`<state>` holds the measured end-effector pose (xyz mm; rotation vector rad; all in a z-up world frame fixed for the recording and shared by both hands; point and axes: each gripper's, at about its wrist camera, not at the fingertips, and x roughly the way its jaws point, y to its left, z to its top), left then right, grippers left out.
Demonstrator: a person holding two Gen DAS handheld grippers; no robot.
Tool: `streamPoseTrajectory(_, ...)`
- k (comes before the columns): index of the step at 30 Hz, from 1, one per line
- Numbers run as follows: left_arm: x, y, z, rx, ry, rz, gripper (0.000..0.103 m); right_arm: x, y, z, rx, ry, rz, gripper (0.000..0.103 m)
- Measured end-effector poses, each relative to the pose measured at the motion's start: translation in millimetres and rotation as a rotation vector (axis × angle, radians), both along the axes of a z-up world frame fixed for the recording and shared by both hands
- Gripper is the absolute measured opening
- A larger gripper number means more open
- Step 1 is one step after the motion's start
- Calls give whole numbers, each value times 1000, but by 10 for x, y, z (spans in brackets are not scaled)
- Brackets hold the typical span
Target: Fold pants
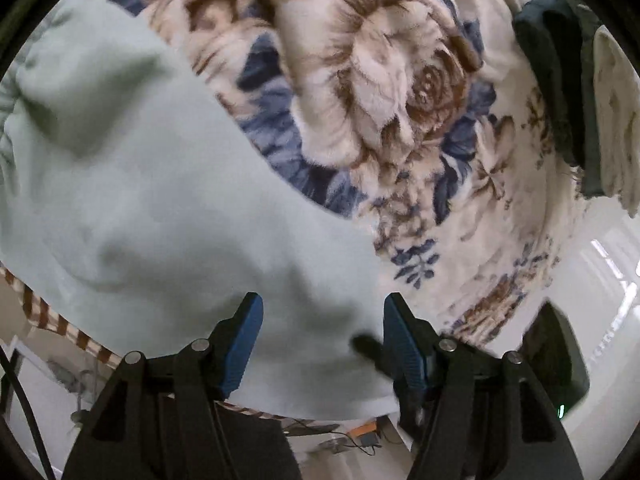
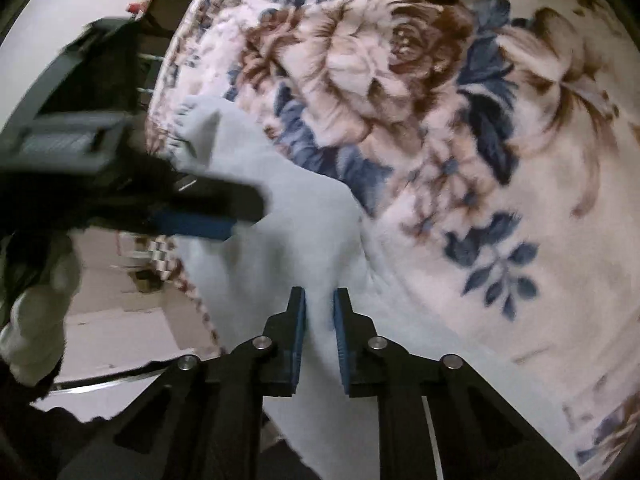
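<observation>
The pale green pants lie on the flowered blanket near its edge, their long line running from the gathered end at the far left down toward the person and under both tools. The right gripper sits right on that line, jaws drawn close with a ridge of the cloth pinched up between them; it looks like a real grip, though blur makes the contact hard to swear to. The left gripper stands over the same cloth, jaws about half apart, fabric between its pads but not squeezed, so it holds nothing. It is nearer the gathered end, with the right gripper just beside it further down the cloth. I'd judge the fold runs along that length.
</observation>
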<state>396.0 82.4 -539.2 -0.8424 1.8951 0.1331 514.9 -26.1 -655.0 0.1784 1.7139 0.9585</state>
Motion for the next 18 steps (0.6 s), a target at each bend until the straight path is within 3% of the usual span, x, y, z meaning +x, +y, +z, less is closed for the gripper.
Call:
streamPoseTrajectory(4,108,-220,-107,24,56,-78,61,-131,-139,101,61,-3,-39,14)
streamPoseTrajectory(10,61,-575,-304,121,151,-283,61,-334,-98,138,120,16,-55,12)
streamPoseTrajectory(12,37,-638,-309,161,127,-349,47,-374,-88,129,147,41,-57,9)
streamPoseTrajectory(13,19,-643,-296,178,110,-370,30,-379,-98,122,160,57,-60,9)
streamPoseTrajectory(14,-10,-631,-273,178,82,-376,23,-373,-104,104,177,77,-66,9)
streamPoseTrajectory(16,-70,-550,-182,171,35,-349,22,-333,-219,40,223,168,-90,9)
streamPoseTrajectory(18,-130,-504,-127,164,17,-339,20,-220,-453,-86,251,272,-199,10)
